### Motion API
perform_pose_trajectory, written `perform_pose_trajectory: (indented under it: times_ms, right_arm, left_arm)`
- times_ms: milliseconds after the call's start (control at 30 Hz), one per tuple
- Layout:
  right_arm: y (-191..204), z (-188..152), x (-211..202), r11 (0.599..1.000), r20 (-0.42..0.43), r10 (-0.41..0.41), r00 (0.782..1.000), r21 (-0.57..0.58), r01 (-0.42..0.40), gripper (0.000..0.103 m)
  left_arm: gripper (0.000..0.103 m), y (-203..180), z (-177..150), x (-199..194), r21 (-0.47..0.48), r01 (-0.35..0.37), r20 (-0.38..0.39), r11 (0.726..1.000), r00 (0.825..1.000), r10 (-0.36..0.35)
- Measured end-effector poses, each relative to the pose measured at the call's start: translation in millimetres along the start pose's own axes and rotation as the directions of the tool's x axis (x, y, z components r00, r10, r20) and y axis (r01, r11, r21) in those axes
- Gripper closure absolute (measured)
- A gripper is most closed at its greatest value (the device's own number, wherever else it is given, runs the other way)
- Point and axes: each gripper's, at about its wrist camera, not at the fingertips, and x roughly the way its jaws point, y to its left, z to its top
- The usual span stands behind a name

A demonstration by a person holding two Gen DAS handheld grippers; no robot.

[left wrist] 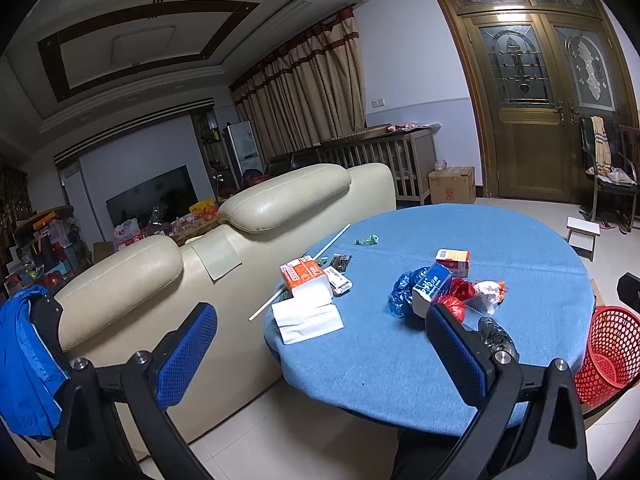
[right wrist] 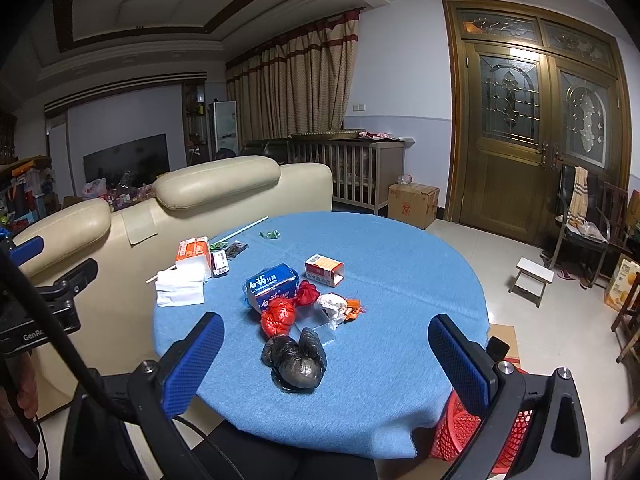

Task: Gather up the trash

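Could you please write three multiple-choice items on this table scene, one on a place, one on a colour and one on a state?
1. Where is the red basket?
A. on the table
B. beside the table, lower than its top
C. on the sofa

2. What colour is the crumpled bag nearest the right tool?
A. black
B. green
C. white

3. How do the left tool and the right tool stand?
A. both open, holding nothing
B. both shut on trash
C. left shut on a straw

Key: 1 B, the basket shows past the table edge; 2 A, dark glossy plastic; 3 A, a wide gap shows between the blue pads.
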Motion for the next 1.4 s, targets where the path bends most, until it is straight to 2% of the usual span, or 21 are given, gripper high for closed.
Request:
perform_pose_trajectory:
  times_ms: [200,433,700,833,967,1100,1167,1300,1367,1400]
  right_arm:
    - [2.8,0.1,3.1,1.0,0.003,-0.007,1.0,-0.018,0.007,0.0]
    - [-1.4,-2.6,17.9,1.0,-0.039,0.015,0.999,0.02,-0.014,0.0]
    - [-14.7,-14.8,62.9,0.995,-0.123,0.061,0.991,0.083,-0.051,0.0]
    - [-24.4,-28.1,97.4,0.987,-0.176,0.121,0.977,0.123,-0.101,0.0]
    - [-24.4,-42.6,136.4,0.967,-0.225,0.211,0.951,0.191,-0.169,0.0]
    - [-16.8,-52.7,175.0,0.947,-0.302,0.293,0.907,0.222,-0.232,0.003]
    - [-12.8,-55.5,192.6,0.941,-0.347,0.316,0.883,0.232,-0.246,0.011]
    - [-6.5,-62.7,229.9,0.935,-0.42,0.342,0.841,0.242,-0.26,0.017]
    - [-4.1,-68.8,245.4,0.929,-0.46,0.361,0.811,0.25,-0.272,0.026]
    - [-4.6,-72.4,251.8,0.926,-0.478,0.369,0.797,0.257,-0.275,0.027]
  left_arm:
    - [0.0,-2.2,0.0,4.5,0.002,0.005,-0.004,1.0,1.0,-0.005]
    - [0.0,-10.4,1.3,22.9,0.005,0.011,-0.029,1.0,1.0,-0.011]
    - [0.0,-23.2,-2.1,76.3,0.01,0.029,-0.113,1.0,0.993,-0.028]
    - [0.0,-25.2,-11.5,117.0,-0.004,0.05,-0.189,0.999,0.981,-0.049]
    - [0.0,-27.7,-25.8,157.0,-0.019,0.08,-0.264,0.997,0.961,-0.082]
    - [0.0,-31.4,-34.5,193.1,-0.029,0.124,-0.325,0.992,0.937,-0.127]
    - [0.0,-34.4,-33.3,208.0,-0.03,0.151,-0.341,0.988,0.928,-0.152]
    - [0.0,-45.4,-21.5,231.7,-0.036,0.241,-0.353,0.97,0.905,-0.238]
    - [0.0,-59.7,-13.4,248.3,-0.019,0.291,-0.37,0.957,0.887,-0.277]
    - [0.0,-66.2,-10.1,255.0,-0.014,0.317,-0.376,0.948,0.877,-0.299]
